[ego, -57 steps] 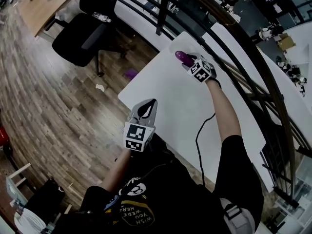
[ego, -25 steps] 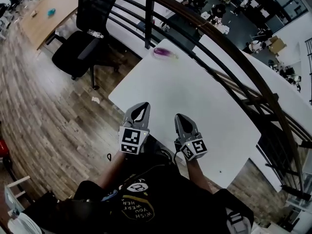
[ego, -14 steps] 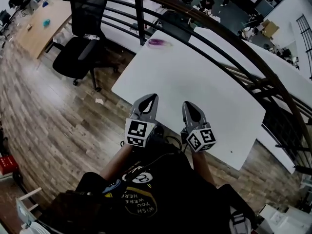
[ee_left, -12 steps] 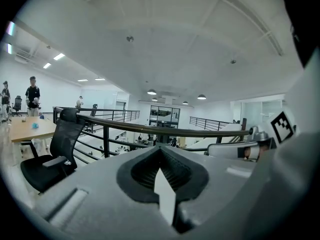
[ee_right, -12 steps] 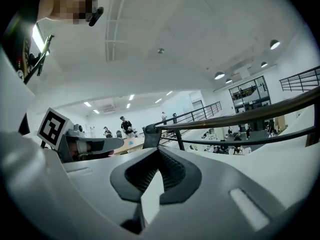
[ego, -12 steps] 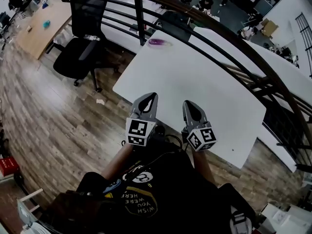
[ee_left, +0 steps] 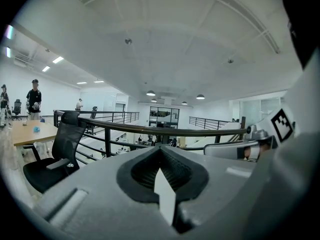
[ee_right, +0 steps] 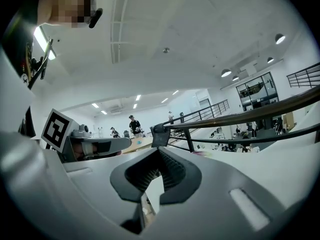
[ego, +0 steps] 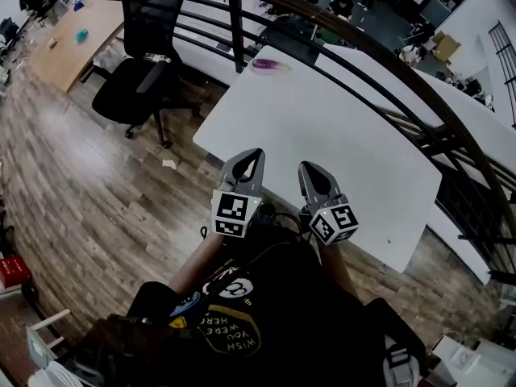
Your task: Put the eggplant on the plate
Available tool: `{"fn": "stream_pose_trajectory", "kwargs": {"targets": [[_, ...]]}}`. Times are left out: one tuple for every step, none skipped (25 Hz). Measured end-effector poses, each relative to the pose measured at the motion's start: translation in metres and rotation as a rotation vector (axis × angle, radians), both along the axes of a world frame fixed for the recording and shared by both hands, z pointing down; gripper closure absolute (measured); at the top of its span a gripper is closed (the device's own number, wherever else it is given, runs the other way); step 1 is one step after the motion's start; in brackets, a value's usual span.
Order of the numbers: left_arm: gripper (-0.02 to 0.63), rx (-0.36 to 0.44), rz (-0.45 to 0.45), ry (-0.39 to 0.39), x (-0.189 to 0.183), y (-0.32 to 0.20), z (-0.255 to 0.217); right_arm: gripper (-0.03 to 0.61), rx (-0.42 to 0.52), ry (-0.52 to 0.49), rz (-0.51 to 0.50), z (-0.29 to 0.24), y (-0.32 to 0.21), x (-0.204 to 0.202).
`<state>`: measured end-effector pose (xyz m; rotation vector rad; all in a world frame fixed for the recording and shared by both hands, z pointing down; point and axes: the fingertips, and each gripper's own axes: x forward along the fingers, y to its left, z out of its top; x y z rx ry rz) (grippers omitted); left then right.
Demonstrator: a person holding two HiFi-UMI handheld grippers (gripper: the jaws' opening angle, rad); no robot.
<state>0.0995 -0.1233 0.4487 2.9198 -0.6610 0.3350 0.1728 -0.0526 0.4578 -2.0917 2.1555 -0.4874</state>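
The purple eggplant [ego: 270,64] lies at the far corner of the white table [ego: 322,135], with nothing holding it; I cannot make out a plate under it. It shows as a small pink-purple spot [ee_right: 202,153] in the right gripper view. Both grippers hang side by side at the table's near edge, close to the person's body and far from the eggplant. The left gripper [ego: 248,158] has its jaws together and empty. The right gripper [ego: 310,169] is also shut on nothing. In each gripper view the jaw tips meet, left gripper [ee_left: 161,148] and right gripper [ee_right: 159,149].
A black office chair [ego: 137,79] stands on the wooden floor left of the table. A dark railing [ego: 387,63] curves behind the table's far side. A wooden desk [ego: 68,43] is at the far left. Several people [ee_right: 134,125] stand in the distance.
The right gripper has left the eggplant at the far corner and drawn back to the near edge beside the left one. Both grippers drifted a little since; the eggplant stays put.
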Motion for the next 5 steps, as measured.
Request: {"fn": "stream_pose_trajectory", "kwargs": {"targets": [[0.609,0.000,-0.001,0.000,-0.0018,-0.0026,0.0001,0.577,-0.003,0.001,-0.001,0.0010,-0.0019,-0.0013],[0.609,-0.001,-0.002,0.001,-0.0032,-0.0048,0.0002,0.577,-0.006,0.001,-0.003,0.0020,-0.0034,-0.0023],[0.609,-0.003,-0.004,0.001,-0.0046,-0.0065,0.0003,0.577,-0.007,0.001,-0.006,0.0032,-0.0048,-0.0033],[0.609,-0.004,-0.007,0.002,-0.0061,-0.0081,0.0004,0.577,-0.007,0.002,-0.010,0.0046,-0.0060,-0.0045],[0.609,-0.006,-0.010,0.003,-0.0076,-0.0097,0.0006,0.577,-0.008,0.003,-0.014,0.0061,-0.0073,-0.0057]]}}
